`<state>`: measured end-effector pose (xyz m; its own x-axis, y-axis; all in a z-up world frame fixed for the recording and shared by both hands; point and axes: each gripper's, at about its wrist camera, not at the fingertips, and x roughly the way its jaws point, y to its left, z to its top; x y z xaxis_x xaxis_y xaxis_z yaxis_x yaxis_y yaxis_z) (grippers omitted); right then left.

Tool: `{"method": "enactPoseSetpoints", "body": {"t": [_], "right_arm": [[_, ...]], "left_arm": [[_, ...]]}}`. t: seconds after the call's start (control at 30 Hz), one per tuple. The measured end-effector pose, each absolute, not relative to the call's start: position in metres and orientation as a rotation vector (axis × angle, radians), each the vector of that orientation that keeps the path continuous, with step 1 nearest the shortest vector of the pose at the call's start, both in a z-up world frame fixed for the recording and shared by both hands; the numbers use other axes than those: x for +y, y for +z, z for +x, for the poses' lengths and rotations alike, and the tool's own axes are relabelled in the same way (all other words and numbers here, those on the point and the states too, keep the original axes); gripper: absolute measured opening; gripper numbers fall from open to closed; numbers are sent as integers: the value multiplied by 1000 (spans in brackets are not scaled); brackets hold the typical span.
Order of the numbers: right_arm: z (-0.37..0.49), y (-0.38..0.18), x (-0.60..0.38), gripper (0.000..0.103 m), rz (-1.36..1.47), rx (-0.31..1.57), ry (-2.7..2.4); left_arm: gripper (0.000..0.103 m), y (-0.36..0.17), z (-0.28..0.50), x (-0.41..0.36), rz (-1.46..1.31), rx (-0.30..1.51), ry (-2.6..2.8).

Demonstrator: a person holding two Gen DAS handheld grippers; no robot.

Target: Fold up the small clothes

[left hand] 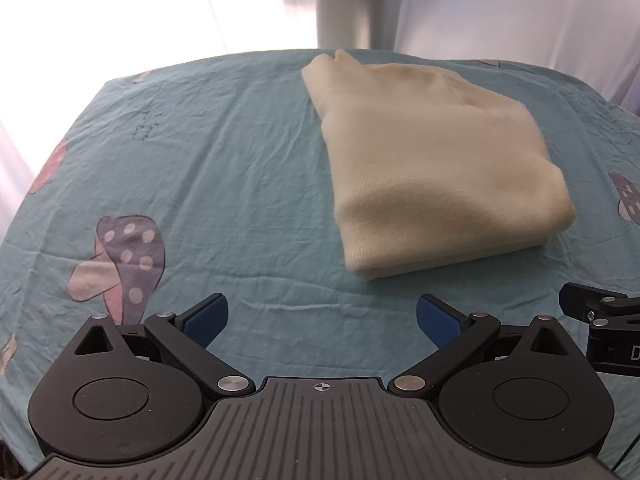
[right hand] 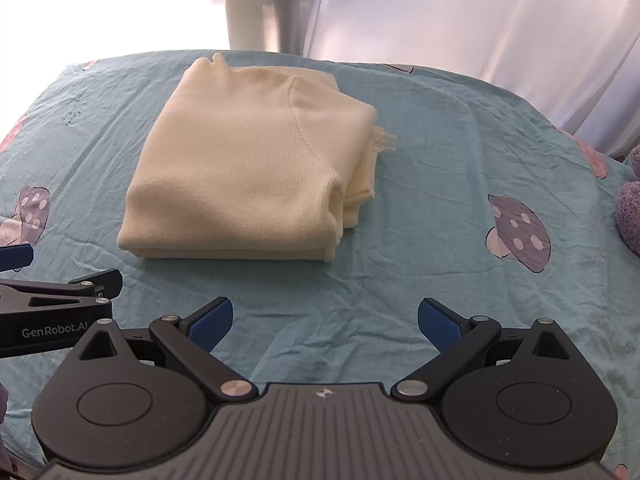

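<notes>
The cream sweater [right hand: 248, 176] is lying folded in a thick rectangle on the blue sheet [left hand: 224, 184], ahead of both your tongs and touching neither. From your left tongs [left hand: 322, 322] it is sitting forward and to the right; from your right tongs [right hand: 325, 322] it is sitting forward and to the left, with its layered edges and a frayed bit showing on the side facing right. You are holding both tongs spread wide, with nothing between the blue pads [right hand: 212, 318], low over the sheet and side by side. A mushroom print [left hand: 120, 260] is showing left of your left tongs. A fuzzy purple thing [right hand: 630, 208] is peeking in far right of your right tongs.
</notes>
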<state>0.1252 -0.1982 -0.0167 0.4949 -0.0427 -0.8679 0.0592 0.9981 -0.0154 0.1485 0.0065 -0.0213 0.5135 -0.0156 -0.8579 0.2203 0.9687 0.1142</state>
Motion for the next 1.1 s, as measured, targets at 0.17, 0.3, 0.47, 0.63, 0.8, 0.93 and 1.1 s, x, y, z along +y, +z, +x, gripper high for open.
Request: {"method": "enactPoseSetpoints", "body": {"t": [0.17, 0.3, 0.47, 0.63, 0.8, 0.93, 1.1], "right_arm": [[125, -16, -199, 99, 21, 1051, -66], [125, -16, -199, 99, 25, 1048, -64], [124, -15, -198, 99, 24, 1047, -64], [125, -16, -199, 99, 25, 1049, -65], [125, -16, -198, 99, 26, 1049, -68], [126, -16, -198, 99, 24, 1050, -69], [126, -16, -198, 99, 24, 1050, -68]], "left_arm": [[103, -22, 149, 7, 218, 1028, -144], [103, -22, 149, 7, 216, 1028, -144], [103, -22, 149, 7, 214, 1027, -144], [103, -22, 150, 7, 214, 1028, -145], [103, -23, 150, 9, 211, 1029, -148], [103, -23, 151, 9, 211, 1030, -150], [103, -23, 152, 9, 212, 1035, -150]]}}
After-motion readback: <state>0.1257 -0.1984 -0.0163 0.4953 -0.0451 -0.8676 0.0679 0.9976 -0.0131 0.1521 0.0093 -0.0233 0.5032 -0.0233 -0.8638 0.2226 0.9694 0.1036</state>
